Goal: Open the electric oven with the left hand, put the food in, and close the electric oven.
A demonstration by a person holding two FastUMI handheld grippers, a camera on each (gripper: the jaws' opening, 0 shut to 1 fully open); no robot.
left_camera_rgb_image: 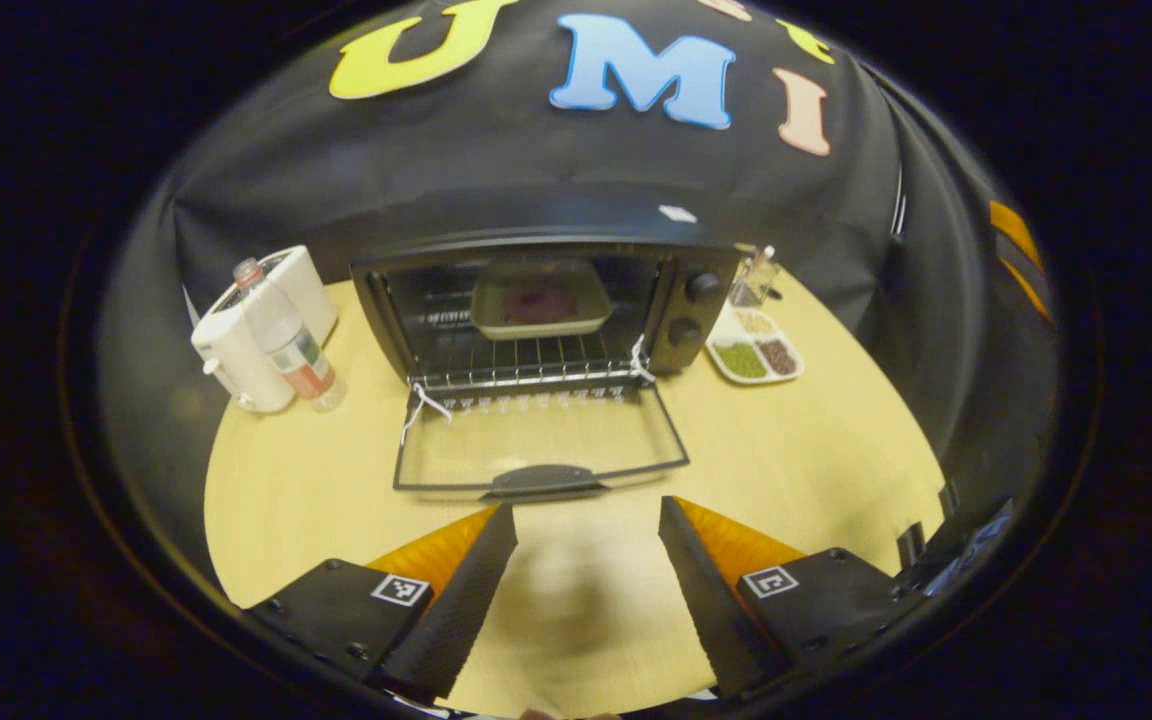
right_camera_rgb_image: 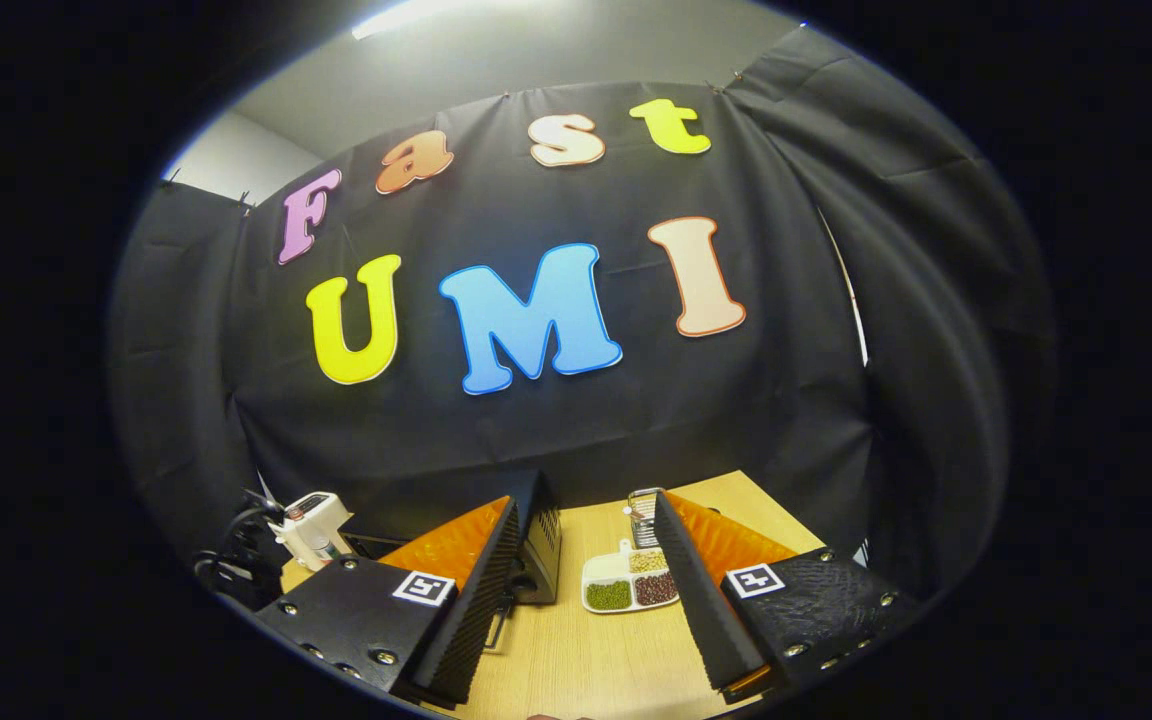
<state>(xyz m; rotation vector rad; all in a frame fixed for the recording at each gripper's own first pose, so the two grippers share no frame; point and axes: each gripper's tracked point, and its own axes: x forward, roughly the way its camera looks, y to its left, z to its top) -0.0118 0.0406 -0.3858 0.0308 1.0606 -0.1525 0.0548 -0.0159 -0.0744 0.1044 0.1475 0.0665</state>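
Note:
The black electric oven (left_camera_rgb_image: 546, 300) stands at the back of the round wooden table (left_camera_rgb_image: 836, 450), its glass door (left_camera_rgb_image: 536, 450) folded down flat toward me. On the wire rack inside sits a pale tray (left_camera_rgb_image: 541, 300) holding dark reddish food (left_camera_rgb_image: 539, 303). My left gripper (left_camera_rgb_image: 586, 540) hovers open just short of the door's handle (left_camera_rgb_image: 544, 480), nothing between its fingers. In the right gripper view, the right gripper (right_camera_rgb_image: 586, 545) is open and raised, with the oven's side (right_camera_rgb_image: 539, 540) behind its left finger.
Left of the oven stand a white appliance (left_camera_rgb_image: 256, 320) and a clear bottle (left_camera_rgb_image: 286, 335). On the right lie a divided white dish of beans (left_camera_rgb_image: 756, 350) and a small glass jar (left_camera_rgb_image: 754, 278). The dish (right_camera_rgb_image: 628, 585) also sits between the right gripper's fingers, farther off.

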